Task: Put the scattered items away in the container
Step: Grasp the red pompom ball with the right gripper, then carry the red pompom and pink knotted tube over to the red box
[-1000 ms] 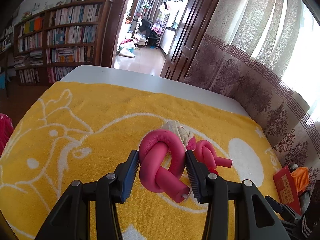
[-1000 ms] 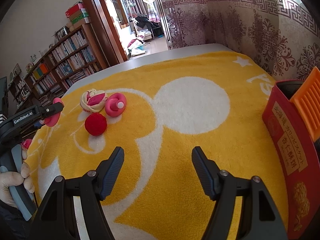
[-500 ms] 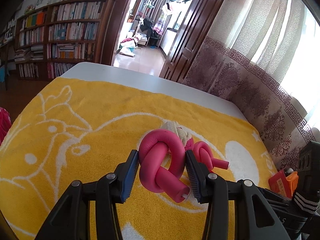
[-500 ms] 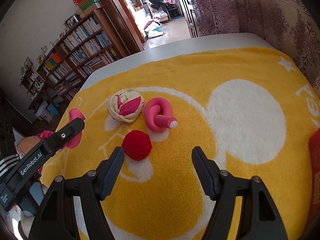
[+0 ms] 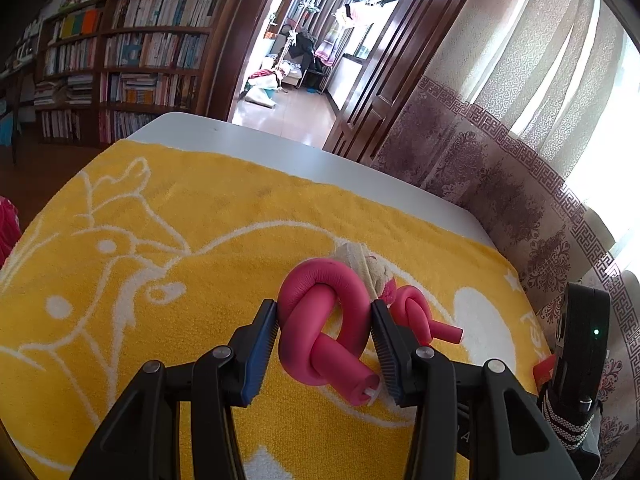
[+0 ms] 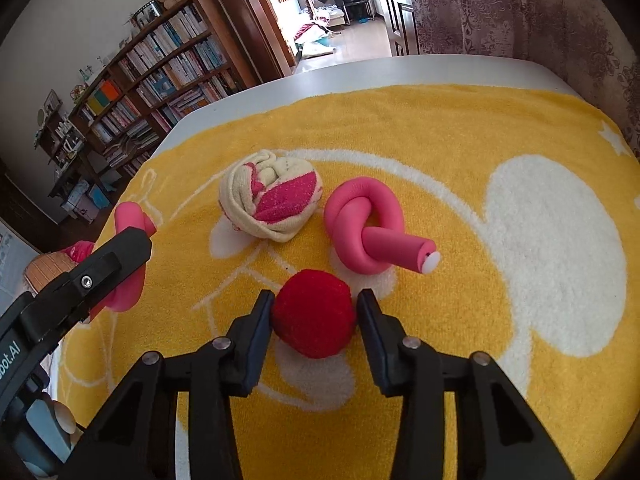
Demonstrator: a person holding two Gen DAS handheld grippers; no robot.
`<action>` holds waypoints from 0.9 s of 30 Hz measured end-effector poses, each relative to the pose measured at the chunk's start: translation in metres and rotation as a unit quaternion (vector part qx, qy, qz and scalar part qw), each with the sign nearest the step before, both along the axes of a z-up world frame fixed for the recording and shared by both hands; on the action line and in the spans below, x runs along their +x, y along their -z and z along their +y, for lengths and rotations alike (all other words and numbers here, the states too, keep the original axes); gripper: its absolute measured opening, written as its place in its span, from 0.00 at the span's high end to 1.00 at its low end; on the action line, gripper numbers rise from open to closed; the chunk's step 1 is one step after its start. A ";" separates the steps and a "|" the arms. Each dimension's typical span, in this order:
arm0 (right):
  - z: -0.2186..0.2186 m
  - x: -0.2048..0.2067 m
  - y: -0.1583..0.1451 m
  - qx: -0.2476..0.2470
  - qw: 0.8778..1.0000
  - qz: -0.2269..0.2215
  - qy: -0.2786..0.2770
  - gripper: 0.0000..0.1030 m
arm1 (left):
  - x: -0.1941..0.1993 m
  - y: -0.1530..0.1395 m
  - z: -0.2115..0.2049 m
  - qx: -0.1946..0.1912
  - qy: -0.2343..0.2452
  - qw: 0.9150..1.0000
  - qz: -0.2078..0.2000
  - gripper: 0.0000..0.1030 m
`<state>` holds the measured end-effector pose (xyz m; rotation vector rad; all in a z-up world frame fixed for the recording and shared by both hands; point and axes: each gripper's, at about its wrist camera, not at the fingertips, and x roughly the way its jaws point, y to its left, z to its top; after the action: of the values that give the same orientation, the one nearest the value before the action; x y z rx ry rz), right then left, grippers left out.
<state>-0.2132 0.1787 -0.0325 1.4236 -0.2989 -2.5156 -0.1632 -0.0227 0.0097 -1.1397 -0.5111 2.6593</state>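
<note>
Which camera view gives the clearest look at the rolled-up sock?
The right wrist view: the rolled-up sock lies whole and unobstructed on the yellow towel. In the left wrist view only a cream sliver peeks out behind the knotted pink foam tube.

**Legible text: one partial mark**

Right wrist view, about 8 o'clock at the frame edge: white letters "bot.AI", cut off at the start, stand on the black body of the left gripper (image 6: 80, 280). Book spines on the bookshelf (image 6: 160, 68), 10 o'clock, too small to read.
</note>
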 end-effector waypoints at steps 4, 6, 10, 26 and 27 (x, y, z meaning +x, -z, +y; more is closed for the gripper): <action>0.009 0.013 -0.008 -0.009 1.000 0.011 0.004 0.60 | 0.000 0.001 0.003 -0.003 0.005 1.000 -0.002 0.53; 0.015 0.024 -0.014 -0.012 1.000 0.021 0.007 0.60 | 0.001 0.001 0.007 -0.007 0.008 1.000 -0.001 0.53; 0.039 0.049 -0.026 -0.025 0.999 0.033 0.020 0.60 | 0.001 0.002 0.015 -0.014 0.020 1.000 -0.001 0.53; 0.206 0.188 -0.091 -0.011 0.974 0.134 0.183 0.60 | 0.018 -0.003 0.069 -0.051 0.092 0.994 0.020 0.53; 0.218 0.197 -0.094 -0.007 0.970 0.137 0.198 0.60 | 0.020 -0.003 0.074 -0.054 0.098 0.993 0.021 0.53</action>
<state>-0.0163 0.3968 0.0611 1.0724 -0.5976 -2.9754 -0.1433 0.0515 0.0125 -1.0993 -0.2360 2.5593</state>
